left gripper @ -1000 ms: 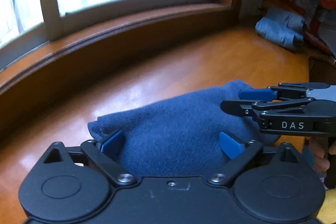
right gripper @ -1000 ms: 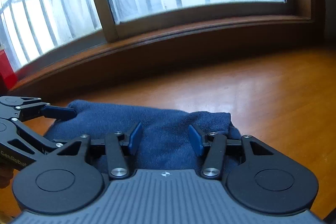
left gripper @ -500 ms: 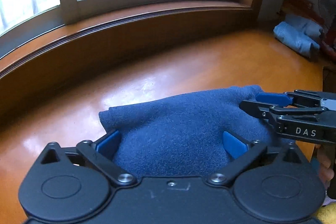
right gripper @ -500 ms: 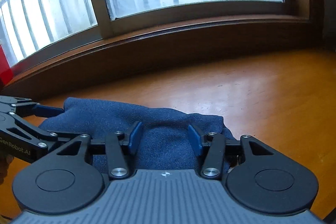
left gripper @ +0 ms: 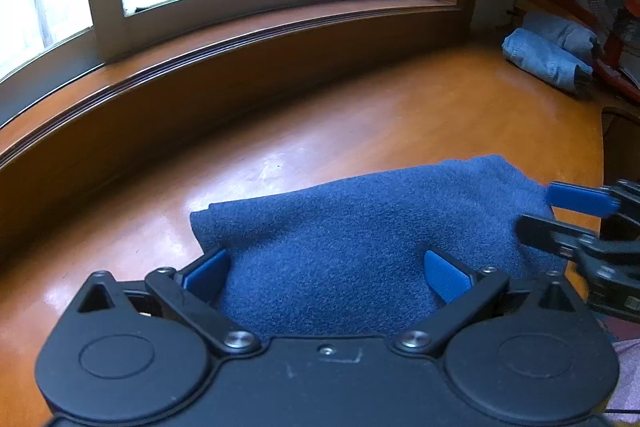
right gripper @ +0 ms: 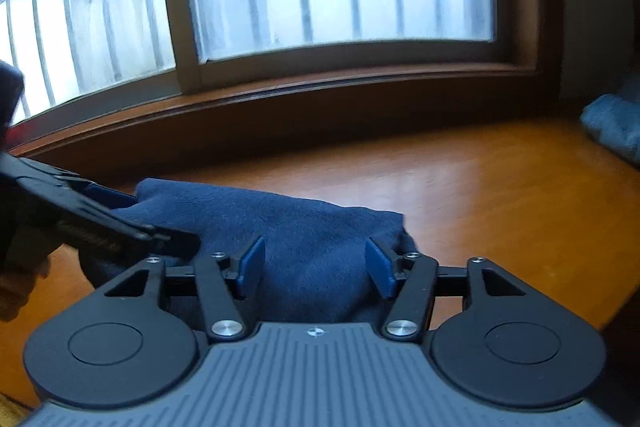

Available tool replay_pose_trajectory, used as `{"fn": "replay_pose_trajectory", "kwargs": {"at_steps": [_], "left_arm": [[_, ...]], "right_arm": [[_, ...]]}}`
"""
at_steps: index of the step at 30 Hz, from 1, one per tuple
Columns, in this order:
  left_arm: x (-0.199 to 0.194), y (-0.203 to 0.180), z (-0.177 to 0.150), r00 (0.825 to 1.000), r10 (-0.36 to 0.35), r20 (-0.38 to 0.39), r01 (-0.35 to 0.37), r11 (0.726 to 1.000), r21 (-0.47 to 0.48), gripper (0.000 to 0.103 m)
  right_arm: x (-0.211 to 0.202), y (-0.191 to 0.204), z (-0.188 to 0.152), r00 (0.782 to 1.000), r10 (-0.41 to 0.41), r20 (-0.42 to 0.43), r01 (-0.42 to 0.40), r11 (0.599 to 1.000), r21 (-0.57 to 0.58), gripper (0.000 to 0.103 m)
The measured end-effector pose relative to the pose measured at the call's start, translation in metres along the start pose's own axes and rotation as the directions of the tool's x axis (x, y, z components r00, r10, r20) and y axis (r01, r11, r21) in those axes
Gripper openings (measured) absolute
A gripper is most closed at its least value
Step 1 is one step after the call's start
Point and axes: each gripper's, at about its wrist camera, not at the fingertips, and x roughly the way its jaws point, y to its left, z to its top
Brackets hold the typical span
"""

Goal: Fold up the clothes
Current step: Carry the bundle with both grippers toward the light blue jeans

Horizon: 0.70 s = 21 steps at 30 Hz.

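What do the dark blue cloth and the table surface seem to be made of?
The dark blue cloth looks like fleece or a similar soft knit: matte, with a fuzzy nap. The table looks like wood with a glossy varnish: orange-brown with window glare; it could be laminate.

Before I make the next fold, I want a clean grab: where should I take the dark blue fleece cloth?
Probably pinch the dark blue fleece cloth at its far-left corner, coming in low from the left. That corner lies flat and free on the wooden table; the middle is bunched.
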Motion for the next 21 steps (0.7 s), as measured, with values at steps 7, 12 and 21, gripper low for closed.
{"fn": "replay_pose_trajectory", "kwargs": {"at_steps": [7, 12, 21], "left_arm": [[-0.004, -0.009, 0.0, 0.999, 0.04, 0.008, -0.041, 0.999, 0.018, 0.103], [-0.009, -0.015, -0.002, 0.996, 0.088, 0.003, -0.088, 0.996, -0.027, 0.103], [-0.024, -0.044, 0.001, 0.957, 0.29, -0.006, -0.287, 0.941, -0.181, 0.103]], "right_arm": [[-0.023, -0.013, -0.005, 0.999, -0.025, 0.039, 0.023, 0.999, 0.033, 0.071], [-0.016, -0.027, 0.001, 0.998, 0.048, 0.029, -0.048, 0.999, 0.012, 0.071], [0.009, -0.074, 0.018, 0.949, 0.315, -0.017, -0.314, 0.942, -0.119, 0.075]]}}
